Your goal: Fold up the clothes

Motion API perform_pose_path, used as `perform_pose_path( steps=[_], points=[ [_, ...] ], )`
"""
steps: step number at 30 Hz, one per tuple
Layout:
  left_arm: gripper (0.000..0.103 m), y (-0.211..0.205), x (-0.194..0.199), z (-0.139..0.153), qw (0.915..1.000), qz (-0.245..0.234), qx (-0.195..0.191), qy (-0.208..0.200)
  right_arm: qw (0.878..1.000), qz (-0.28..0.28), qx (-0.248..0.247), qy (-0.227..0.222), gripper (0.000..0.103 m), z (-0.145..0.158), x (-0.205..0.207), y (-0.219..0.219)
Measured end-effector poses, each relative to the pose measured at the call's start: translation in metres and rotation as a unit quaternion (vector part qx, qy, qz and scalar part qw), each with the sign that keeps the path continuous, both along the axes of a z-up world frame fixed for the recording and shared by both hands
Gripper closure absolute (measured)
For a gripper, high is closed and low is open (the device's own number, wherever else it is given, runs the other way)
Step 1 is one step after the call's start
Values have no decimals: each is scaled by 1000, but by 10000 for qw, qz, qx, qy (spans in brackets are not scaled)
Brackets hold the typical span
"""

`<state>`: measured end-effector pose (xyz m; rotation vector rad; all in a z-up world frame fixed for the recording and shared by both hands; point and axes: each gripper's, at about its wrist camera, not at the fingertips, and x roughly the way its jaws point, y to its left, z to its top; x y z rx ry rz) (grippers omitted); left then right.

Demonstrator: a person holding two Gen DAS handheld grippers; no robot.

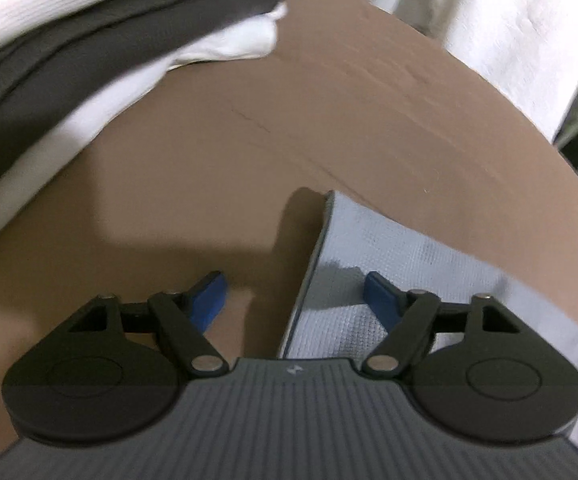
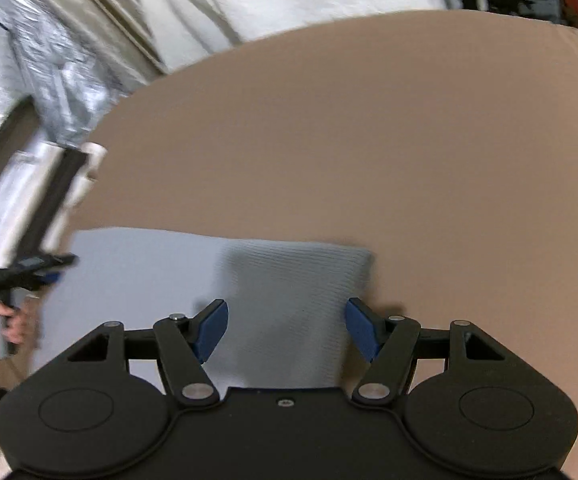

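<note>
A light blue-grey knitted garment lies flat on the brown table. My left gripper is open and empty, hovering over the garment's left edge. In the right wrist view the same garment lies under my right gripper, which is open and empty above its right corner. My left gripper, held in a hand, shows at the far left of that view over the garment's other end.
A stack of folded white and dark grey clothes sits at the table's left. White fabric hangs behind the table's far edge. Silver foil-like material and clutter stand beyond the table.
</note>
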<state>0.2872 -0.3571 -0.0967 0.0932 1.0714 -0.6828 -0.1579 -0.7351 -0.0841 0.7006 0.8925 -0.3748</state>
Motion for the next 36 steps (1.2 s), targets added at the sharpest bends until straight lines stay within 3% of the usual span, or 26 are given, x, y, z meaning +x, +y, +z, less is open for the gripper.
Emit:
perform_pose_path(
  steps=[1, 2, 4, 5, 6, 7, 11, 14, 17, 18, 19, 20, 22, 25, 26, 28, 32, 34, 35, 36],
  points=[
    [92, -4, -2, 1, 9997, -162, 106, -161, 9998, -84, -20, 170, 31, -6, 1, -1],
    [101, -7, -5, 2, 9990, -320, 129, -299, 9993, -188, 23, 327, 28, -14, 2, -3],
    [102, -9, -10, 4, 9979, -437, 58, -466, 9987, -300, 145, 374, 27, -29, 6, -7],
    [102, -8, -11, 9, 9976, -381, -2, -572, 9985, -343, 205, 370, 32, -36, 8, -9],
    [102, -8, -11, 13, 9972, -324, -62, -678, 9992, -310, 139, 212, 50, -39, 10, -8],
    [102, -7, -12, 17, 9965, -267, -122, -783, 9999, -157, 9, 34, 92, -38, 13, -5],
    [102, -4, -16, 34, 9921, -40, -362, -1205, 9969, 200, -703, -307, 94, -21, 14, 13],
    [101, -7, -19, 33, 9905, -113, -284, -1340, 9946, -66, -914, -492, 95, -11, -6, 10],
    [86, -7, -18, 18, 9917, -234, -7, -1268, 9966, -381, -724, -108, 88, -23, -6, -3],
    [68, -4, -16, 12, 9930, -227, 62, -1154, 9964, -513, -679, 39, 80, -28, -5, -6],
    [52, 1, -12, 10, 9949, -201, 17, -986, 9957, -641, -658, 138, 63, -29, -5, -6],
    [49, 7, -10, 9, 9961, -159, -119, -860, 9952, -740, -621, 150, 55, -27, -7, -5],
    [45, 20, -5, 11, 9967, -20, -448, -678, 9948, -900, -480, 77, 47, -24, -13, -5],
    [32, 35, 7, 11, 9938, 245, -1006, -400, 9940, -1064, 178, -199, 33, -27, -22, -9],
    [30, 39, 11, 9, 9924, 305, -1178, -202, 9926, -1102, 455, -228, 26, -33, -23, -10],
    [29, 33, 31, 0, 9909, 249, -1281, 339, 9883, -1161, 966, -215, 23, -46, -23, -9],
    [25, 9, 46, -13, 9890, -296, -1308, 630, 9904, -877, 979, -435, 13, -56, -14, -2],
    [25, -9, 36, -16, 9924, -688, -939, 405, 9896, -842, 971, -640, 15, -60, -15, -1],
    [28, -19, 23, -15, 9942, -903, -588, 5, 9872, -953, 979, -829, 23, -63, -18, -4],
    [40, -28, 8, -14, 9919, -1171, -238, -433, 9874, -944, 905, -888, 33, -65, -15, -5]
  ],
)
